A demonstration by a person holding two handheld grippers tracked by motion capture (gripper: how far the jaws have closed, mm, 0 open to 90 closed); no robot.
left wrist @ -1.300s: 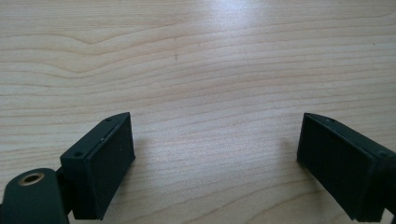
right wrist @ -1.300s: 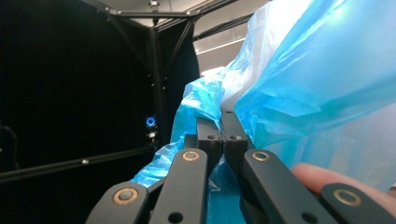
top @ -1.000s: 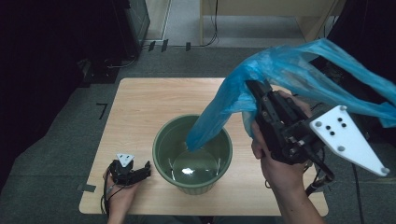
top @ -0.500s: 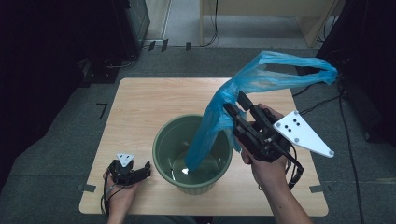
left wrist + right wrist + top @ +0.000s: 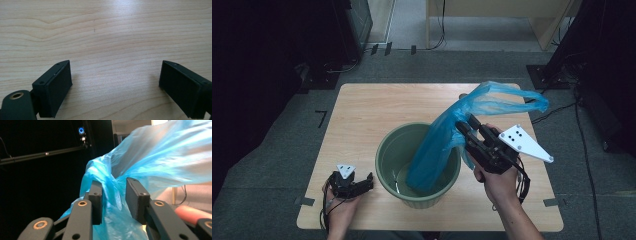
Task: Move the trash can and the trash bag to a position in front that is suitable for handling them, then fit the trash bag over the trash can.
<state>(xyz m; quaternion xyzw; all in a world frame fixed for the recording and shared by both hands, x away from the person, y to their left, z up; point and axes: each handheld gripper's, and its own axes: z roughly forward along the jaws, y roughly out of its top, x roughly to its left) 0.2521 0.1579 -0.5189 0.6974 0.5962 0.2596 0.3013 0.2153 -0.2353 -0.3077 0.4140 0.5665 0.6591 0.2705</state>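
A green bucket [image 5: 384, 150] stands near the front middle of the wooden table [image 5: 377, 110]. A blue plastic bag [image 5: 437, 145] hangs slantwise with its lower end inside the bucket, while its top billows up to the right. My right gripper [image 5: 464, 125] is held over the bucket's right rim, shut on a bunched fold of the bag. In the right gripper view the gripper [image 5: 113, 195] pinches the bag [image 5: 162, 157]. My left gripper [image 5: 362, 182] rests on the table left of the bucket. Its jaws are wide apart and hold nothing, as seen in the left gripper view [image 5: 115, 85].
Bare wood lies behind and to the left of the bucket. Dark equipment [image 5: 272, 60] stands on the floor at the left, and cables [image 5: 557, 107] run off the table's right side. A wooden frame [image 5: 492, 15] stands at the back.
My right gripper has come down and to the left with the bag, and the bag's lower end has sunk deeper into the bucket. The left gripper has stayed put.
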